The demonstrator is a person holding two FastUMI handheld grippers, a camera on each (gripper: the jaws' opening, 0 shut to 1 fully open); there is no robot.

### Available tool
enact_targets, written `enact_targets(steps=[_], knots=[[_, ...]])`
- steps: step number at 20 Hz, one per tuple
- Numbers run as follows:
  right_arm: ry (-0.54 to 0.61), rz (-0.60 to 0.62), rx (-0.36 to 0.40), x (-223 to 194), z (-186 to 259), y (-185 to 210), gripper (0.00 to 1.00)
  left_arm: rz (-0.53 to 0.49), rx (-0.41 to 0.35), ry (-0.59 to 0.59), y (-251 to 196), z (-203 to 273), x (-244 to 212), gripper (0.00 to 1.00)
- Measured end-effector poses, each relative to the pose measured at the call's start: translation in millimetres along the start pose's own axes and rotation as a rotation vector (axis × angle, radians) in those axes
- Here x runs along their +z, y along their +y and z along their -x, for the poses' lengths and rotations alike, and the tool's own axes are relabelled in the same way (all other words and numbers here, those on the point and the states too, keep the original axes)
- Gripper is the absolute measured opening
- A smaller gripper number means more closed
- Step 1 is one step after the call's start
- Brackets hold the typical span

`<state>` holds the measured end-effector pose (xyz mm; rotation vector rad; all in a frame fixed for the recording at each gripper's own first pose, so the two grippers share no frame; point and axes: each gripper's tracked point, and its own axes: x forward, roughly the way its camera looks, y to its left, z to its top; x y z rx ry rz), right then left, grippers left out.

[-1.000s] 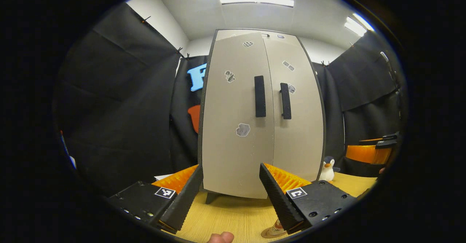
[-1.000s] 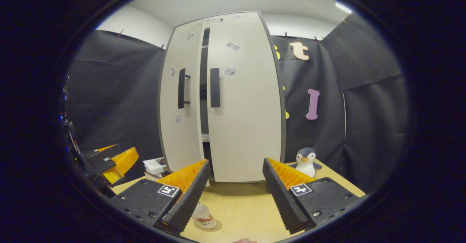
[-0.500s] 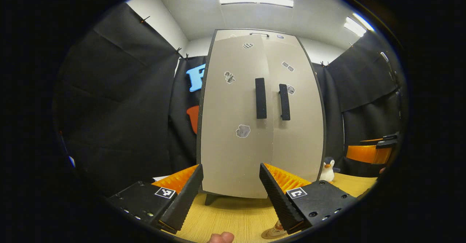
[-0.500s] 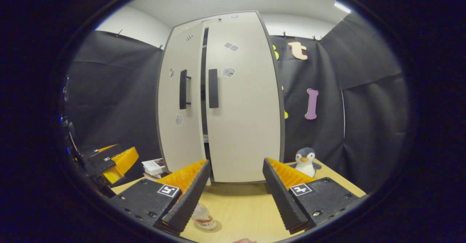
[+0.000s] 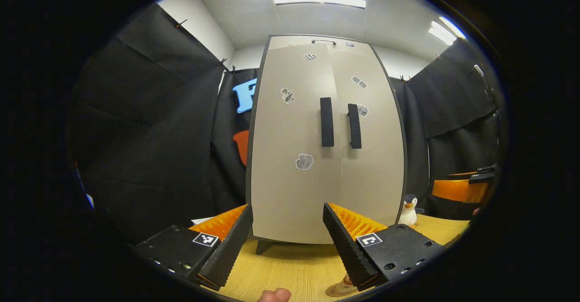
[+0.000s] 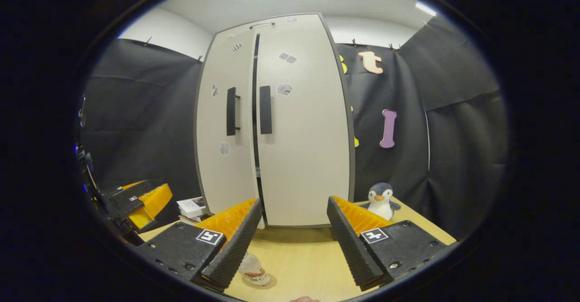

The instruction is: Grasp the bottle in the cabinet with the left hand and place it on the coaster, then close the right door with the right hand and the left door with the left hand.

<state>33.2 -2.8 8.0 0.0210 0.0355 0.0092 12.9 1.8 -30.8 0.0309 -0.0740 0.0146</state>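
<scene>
The bottle [image 6: 253, 272] is out of the cabinet [image 5: 325, 139] and standing on the coaster [image 6: 259, 281], low on the table [image 6: 299, 256] just beside the right gripper [image 6: 292, 243]; that step looks done. In the right gripper view the right door [image 6: 303, 125] sits flush, while a thin dark slit separates it from the left door [image 6: 224, 125]; from the left gripper view the two doors look nearly level, so I judge the left door a touch short of shut, with only a final press left.

The left gripper [image 5: 286, 243] hangs in front of the cabinet's lower edge, its jaws spread wide with nothing between them; the right gripper's jaws stand apart and empty too, well back from the doors.

The cabinet is a tall pale slab-fronted box with a dark edge trim, matte and faintly speckled; each door carries a black bar handle [image 5: 326, 122], and small stickers dot the fronts. The table shows a light wood grain, smooth and flat; the bottle looks like clear plastic with a printed band, the coaster a thin round disc. A soft plush penguin [image 6: 381, 200] sits on the table to the right of the cabinet; a small stack of books [image 6: 191, 206] lies by the cabinet's left foot.
</scene>
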Motion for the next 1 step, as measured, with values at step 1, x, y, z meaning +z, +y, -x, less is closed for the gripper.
enact_targets(steps=[1], knots=[[-0.001,-0.001,0.0,-0.3,-0.2,0.4,0.95,0.0,-0.001,0.002,-0.3,0.0,-1.0,0.94]])
